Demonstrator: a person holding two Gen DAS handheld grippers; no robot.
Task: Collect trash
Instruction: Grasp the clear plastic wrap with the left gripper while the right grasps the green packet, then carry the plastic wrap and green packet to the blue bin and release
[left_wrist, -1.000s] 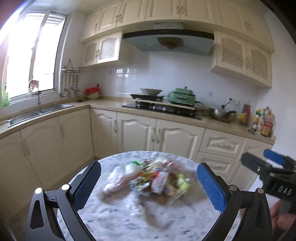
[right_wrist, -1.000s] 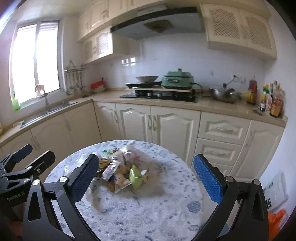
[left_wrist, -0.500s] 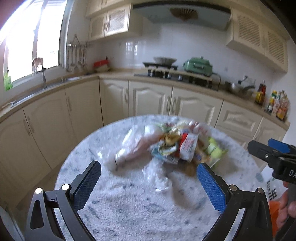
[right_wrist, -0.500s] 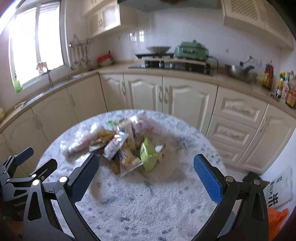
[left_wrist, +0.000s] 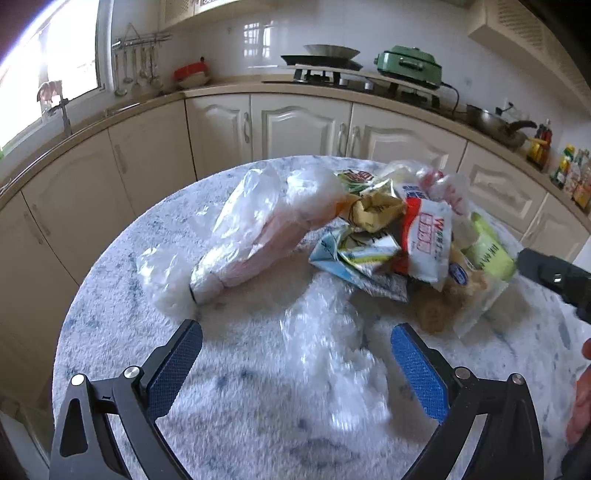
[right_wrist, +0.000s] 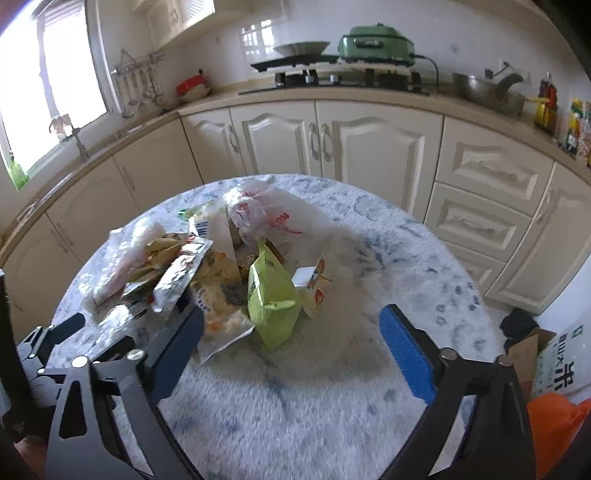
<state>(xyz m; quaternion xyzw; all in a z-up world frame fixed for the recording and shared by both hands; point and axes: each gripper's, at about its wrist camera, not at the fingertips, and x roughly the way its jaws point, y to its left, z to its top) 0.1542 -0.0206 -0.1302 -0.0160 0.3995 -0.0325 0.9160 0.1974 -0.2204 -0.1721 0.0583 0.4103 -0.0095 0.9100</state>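
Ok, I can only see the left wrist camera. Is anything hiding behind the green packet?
Observer: Yes, a small white carton leans against the green packet on its far side.
Operator: Is there a bin?
Observer: I see none, but something that looks like an orange bag lies on the floor beside the table.
Operator: And the other gripper?
Observer: The right gripper is closing its jaws, still wide, with the green packet just ahead and nothing gripped.

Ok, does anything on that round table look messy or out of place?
Yes. A heap of crumpled snack wrappers and clear plastic bags is strewn across the round table. A green pouch leans tilted, and one clear bag lies apart, nearer the left claw.
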